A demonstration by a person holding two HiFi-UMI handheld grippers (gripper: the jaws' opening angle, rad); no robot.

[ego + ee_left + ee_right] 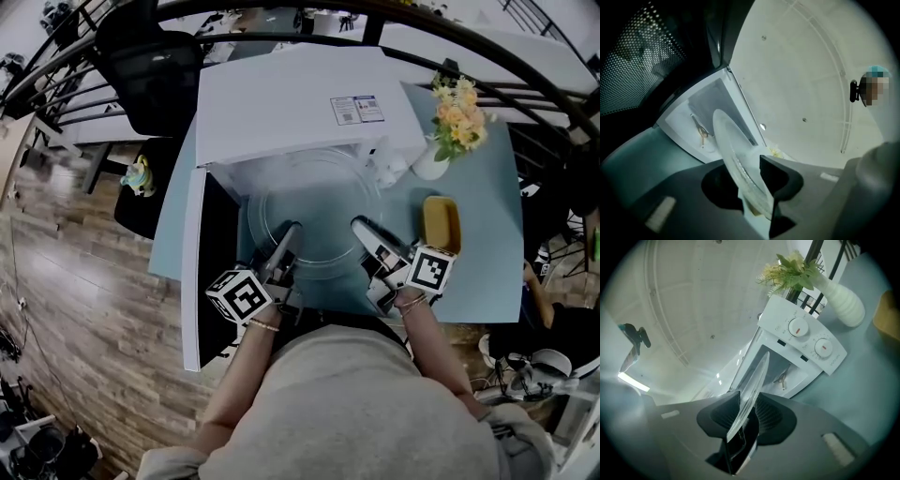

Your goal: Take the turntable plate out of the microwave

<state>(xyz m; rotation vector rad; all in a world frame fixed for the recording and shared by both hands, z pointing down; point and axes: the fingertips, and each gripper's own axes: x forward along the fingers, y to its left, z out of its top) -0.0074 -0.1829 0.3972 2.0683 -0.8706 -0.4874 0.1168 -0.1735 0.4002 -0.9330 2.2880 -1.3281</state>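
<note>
The left gripper (292,231) and the right gripper (362,225) each have their jaws closed on the near rim of the plate (322,202), one at either side. The glass edge runs up between each pair of jaws. The plate reaches ahead of both grippers, just before the open mouth of the microwave (291,103) and above the table (487,272). The door (192,267) stands swung out left of the left gripper. A vase (431,162) sits ahead and right of the right gripper.

Office-like workroom: black swivel chair (150,66), white desks (469,42) behind, wood-plank floor (84,281), microwave (291,108) on table (487,234).
</note>
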